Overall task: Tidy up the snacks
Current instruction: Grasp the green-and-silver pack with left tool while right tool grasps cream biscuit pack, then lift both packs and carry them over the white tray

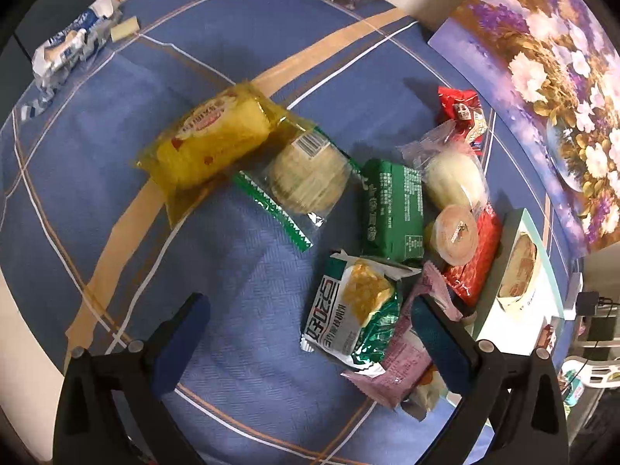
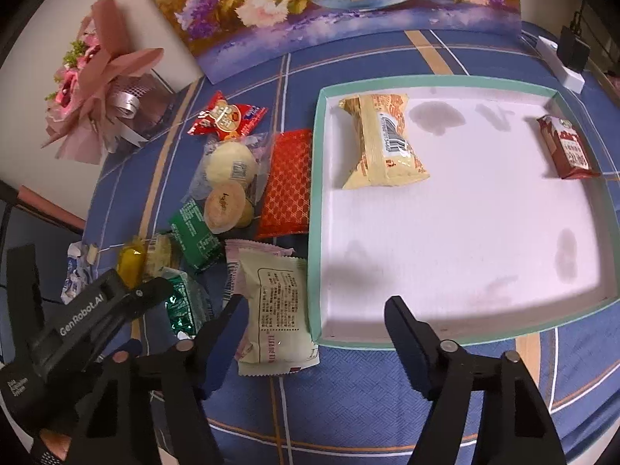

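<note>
Snacks lie heaped beside the tray (image 2: 316,209) for sorting. My right tool (image 2: 314,333) gapes, empty, over the cream packet (image 2: 277,310), probably next; my left tool (image 1: 306,333) hangs open too.

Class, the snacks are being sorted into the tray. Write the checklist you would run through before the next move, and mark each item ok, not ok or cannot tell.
1. Right tongs open, nothing pressed between them: ok.
2. Cream packet lies between the right tongs' pads: ok, though it sits close to the left pad.
3. Tray has free floor for another snack: ok; only the beige packet and the dark red packet are inside.
4. Left tongs open and empty: ok.
5. Green-and-white packet centred between the left tongs: not ok; it sits toward one pad.
6. Cream packet free of the pink packet under it: cannot tell.
</note>
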### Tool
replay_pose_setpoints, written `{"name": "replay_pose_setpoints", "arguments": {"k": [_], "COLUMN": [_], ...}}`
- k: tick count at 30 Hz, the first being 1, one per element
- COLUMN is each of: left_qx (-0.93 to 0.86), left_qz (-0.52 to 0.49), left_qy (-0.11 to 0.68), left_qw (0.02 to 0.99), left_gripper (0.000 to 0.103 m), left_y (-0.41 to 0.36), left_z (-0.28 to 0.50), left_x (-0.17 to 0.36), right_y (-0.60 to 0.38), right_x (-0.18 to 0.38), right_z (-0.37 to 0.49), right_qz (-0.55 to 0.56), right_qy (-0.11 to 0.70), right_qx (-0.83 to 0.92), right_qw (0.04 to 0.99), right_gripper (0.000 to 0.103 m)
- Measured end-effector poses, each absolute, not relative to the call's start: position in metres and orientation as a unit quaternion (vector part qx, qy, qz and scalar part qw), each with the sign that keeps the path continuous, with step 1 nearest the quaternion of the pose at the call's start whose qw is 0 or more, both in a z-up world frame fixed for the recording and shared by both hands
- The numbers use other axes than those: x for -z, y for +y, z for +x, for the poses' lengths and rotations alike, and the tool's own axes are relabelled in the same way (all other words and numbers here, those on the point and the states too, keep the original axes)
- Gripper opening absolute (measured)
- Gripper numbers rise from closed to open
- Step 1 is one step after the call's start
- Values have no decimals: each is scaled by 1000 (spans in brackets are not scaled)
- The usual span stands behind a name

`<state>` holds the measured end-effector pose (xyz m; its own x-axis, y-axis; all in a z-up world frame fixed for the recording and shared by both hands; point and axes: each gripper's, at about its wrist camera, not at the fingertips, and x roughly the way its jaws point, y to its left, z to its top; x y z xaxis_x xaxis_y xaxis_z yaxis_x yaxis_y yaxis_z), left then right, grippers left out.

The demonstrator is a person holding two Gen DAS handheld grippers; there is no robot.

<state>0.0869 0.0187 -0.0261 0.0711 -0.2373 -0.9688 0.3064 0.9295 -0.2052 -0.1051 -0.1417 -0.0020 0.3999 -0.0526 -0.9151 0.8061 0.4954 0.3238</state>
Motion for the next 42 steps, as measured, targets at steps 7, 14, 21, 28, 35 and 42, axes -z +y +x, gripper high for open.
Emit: {"name": "replay_pose_setpoints", "arguments": {"k": [7,14,21,28,35,42], "left_qx": [229,256,248,247,247,245], "left_qz": [12,12,7,16,37,49], "left_qy": [666,678,700,701,702,702], "left_qw": [710,689,670,669,667,667], "left_gripper": [89,68,43,28,28,28], "left_y": [4,-13,-18,-23,-23,-33], "left_z": [91,96,100,97,83,64], "left_x": [32,40,65,73,75,84], "right_y": [-140,-133,-128,-126,-125,-122], "right_x": [1,0,16,21,16,17], "right_z": [-97,-84,-82,-84,-88,-88], "right_qz": [407,398,417,430,443,447], "right_qy": [475,490,507,504,501,507], "right_qx": [292,277,266,263,257,254], "right_qw": [723,724,706,701,698,692], "right_gripper": [60,52,52,52,52,53]}}
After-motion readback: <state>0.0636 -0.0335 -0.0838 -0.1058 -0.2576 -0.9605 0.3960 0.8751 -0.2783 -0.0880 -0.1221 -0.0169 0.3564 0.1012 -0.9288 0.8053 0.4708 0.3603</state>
